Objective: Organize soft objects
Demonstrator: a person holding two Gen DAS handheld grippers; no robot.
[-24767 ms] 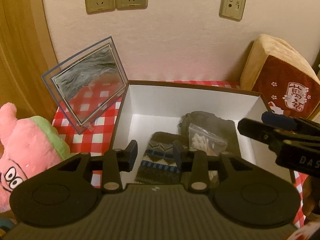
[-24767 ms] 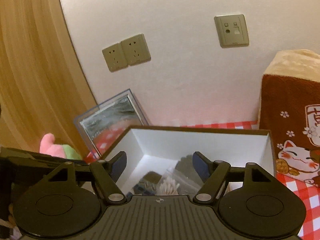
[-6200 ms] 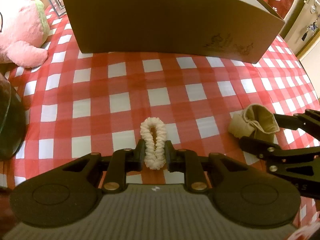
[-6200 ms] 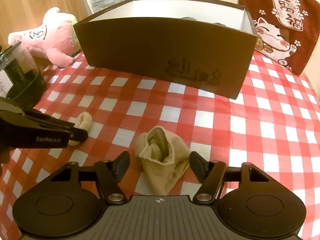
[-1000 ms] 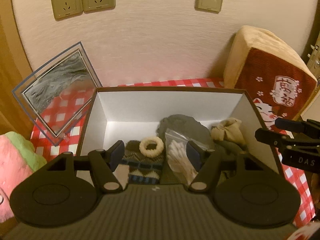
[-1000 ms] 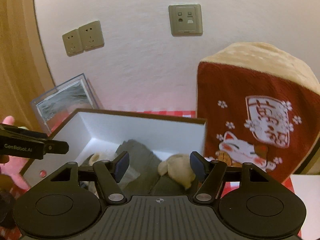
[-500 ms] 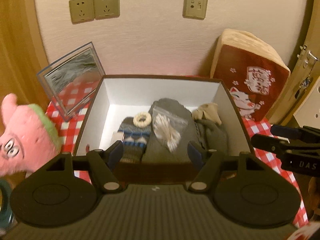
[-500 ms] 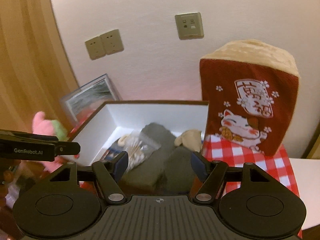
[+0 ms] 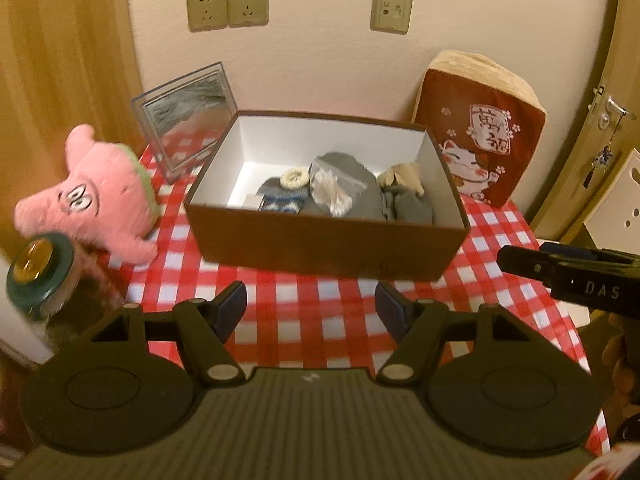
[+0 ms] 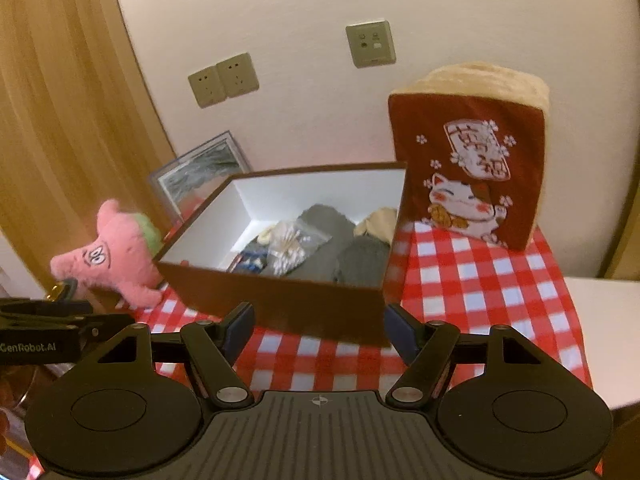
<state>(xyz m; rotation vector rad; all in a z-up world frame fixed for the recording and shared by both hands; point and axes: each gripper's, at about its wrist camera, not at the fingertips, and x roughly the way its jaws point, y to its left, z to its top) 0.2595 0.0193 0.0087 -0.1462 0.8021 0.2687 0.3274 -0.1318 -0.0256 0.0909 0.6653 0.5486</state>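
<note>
Left wrist view: the left gripper (image 9: 310, 306) hangs above the checked table (image 9: 296, 328) with its fingers spread wide and nothing between them, short of the brown box (image 9: 320, 248). The box's near wall faces the camera; bare cloth lies between it and the fingertips. Inside the box rest the cream scrunchie (image 9: 294, 179), a patterned sock (image 9: 280, 200), a clear bag of cotton swabs (image 9: 334, 188), grey cloth (image 9: 408, 206) and a beige sock (image 9: 402, 176). A pink plush (image 9: 100, 196) sits near the box's left wall, a cat cushion (image 9: 484, 140) just beside its right corner. In the right wrist view, the right gripper (image 10: 318, 326) is likewise spread and empty, off the box's near right corner.
</note>
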